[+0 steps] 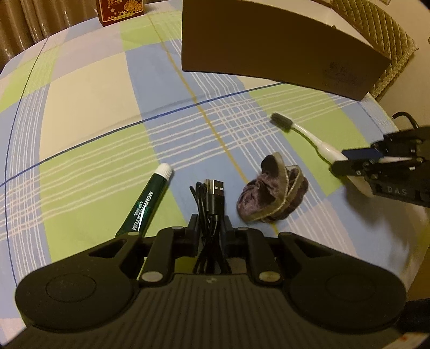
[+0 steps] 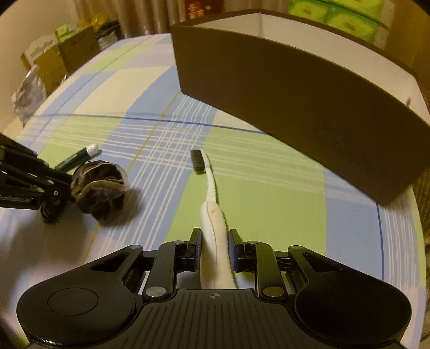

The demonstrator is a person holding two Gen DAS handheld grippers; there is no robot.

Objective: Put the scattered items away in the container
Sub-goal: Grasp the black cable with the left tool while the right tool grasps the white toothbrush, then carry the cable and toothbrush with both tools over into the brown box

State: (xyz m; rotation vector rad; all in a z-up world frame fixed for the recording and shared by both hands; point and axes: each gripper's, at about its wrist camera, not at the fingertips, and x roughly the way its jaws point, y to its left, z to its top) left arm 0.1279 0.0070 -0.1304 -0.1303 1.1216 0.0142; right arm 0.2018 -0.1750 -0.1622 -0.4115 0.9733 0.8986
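Toothbrush (image 2: 212,204): white handle, dark bristle head, held lengthwise between the fingers of the right gripper (image 2: 214,239). Both pads press against the handle; the bristle end points toward the far side, raised over the green and blue checked cloth (image 2: 268,193), near the front wall of the container.

Container (image 2: 309,107): brown cardboard box, open top, pale interior, at the far right of the cloth. No scattered item is visible inside it from either view.

USB cable (image 1: 211,204): black, bundled, plug end pointing far. The left gripper (image 1: 209,222) is closed on the bundle, with its fingers pressed against the cable on both sides.

Lip gel tube (image 1: 146,201): dark green with a white cap, lying on the cloth just left of the cable, cap toward the far side.

Scrunchie (image 1: 271,198): dark purple velvet with a pale trim, lying on the cloth just right of the cable, between the two grippers.

Red patterned box (image 1: 121,10): at the far left edge of the cloth, well apart from the other items.
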